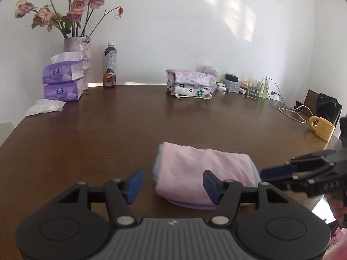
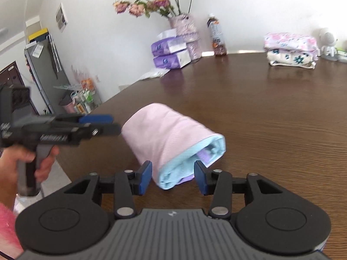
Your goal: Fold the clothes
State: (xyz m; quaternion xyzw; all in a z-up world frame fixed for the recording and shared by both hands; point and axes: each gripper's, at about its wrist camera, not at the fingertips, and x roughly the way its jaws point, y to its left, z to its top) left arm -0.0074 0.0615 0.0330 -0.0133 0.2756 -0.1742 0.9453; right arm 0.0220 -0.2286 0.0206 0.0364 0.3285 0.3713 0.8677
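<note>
— Two grippers, one bundle: where does the garment lie?

— The pink folded garment (image 1: pixel 201 173) rests on the brown table (image 1: pixel 97 134), near the front edge, well apart from the stack of folded floral clothes (image 1: pixel 192 83) by the wall. The left gripper (image 1: pixel 172 186) sits just before its long side, fingers spread wide, holding nothing. The right gripper (image 2: pixel 172 177) faces its open end, where pale blue and lilac layers show; its fingers are likewise parted and empty.

— How would such a bundle handle?

— Judging by its slump and rounded folds: light, soft, limp. It should not slip from the blue pads (image 2: pixel 145 178), but it may unroll if lifted by a single layer.

— Where, then, to take hold?

— Probably across the full thickness, at the closed fold or at both ends together, so that all layers are pinched at once. The loose blue edge looks the poorest grasp point.

— And the yellow mug (image 1: pixel 321 127)?

— Far right on the table, clear of the work.
</note>
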